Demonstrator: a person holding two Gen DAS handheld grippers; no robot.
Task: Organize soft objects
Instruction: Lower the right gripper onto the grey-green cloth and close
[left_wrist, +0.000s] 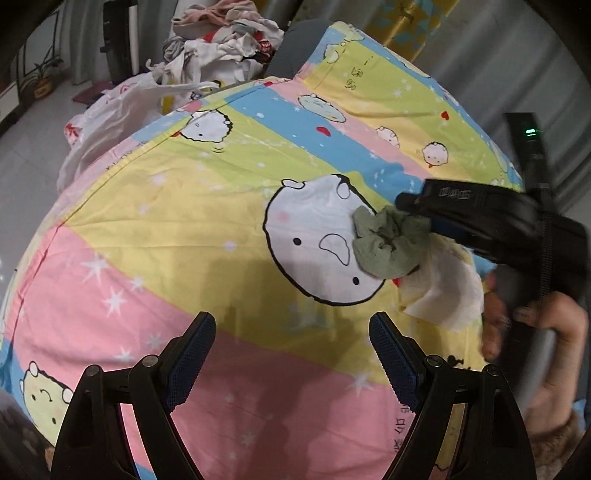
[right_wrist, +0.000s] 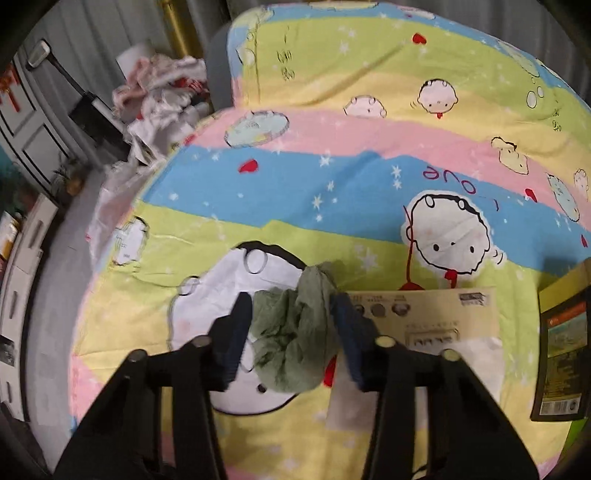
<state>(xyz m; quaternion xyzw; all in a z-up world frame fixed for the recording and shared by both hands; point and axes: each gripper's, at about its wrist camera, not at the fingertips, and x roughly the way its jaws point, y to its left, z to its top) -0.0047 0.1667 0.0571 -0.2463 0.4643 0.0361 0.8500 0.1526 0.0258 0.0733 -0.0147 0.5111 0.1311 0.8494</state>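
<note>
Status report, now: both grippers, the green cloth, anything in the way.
Left gripper open, empty, over the bedsheet. Right gripper closed on the green cloth. White tissue beside it.

Pale tiled floor, grey curtain behind, white cabinet w/ drawers at room edge

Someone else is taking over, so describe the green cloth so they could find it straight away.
Start at the striped cartoon bedsheet and find its biggest white round face. The crumpled green cloth lies on the face's edge, between the right gripper's fingers. The tissue beside it is white.
</note>
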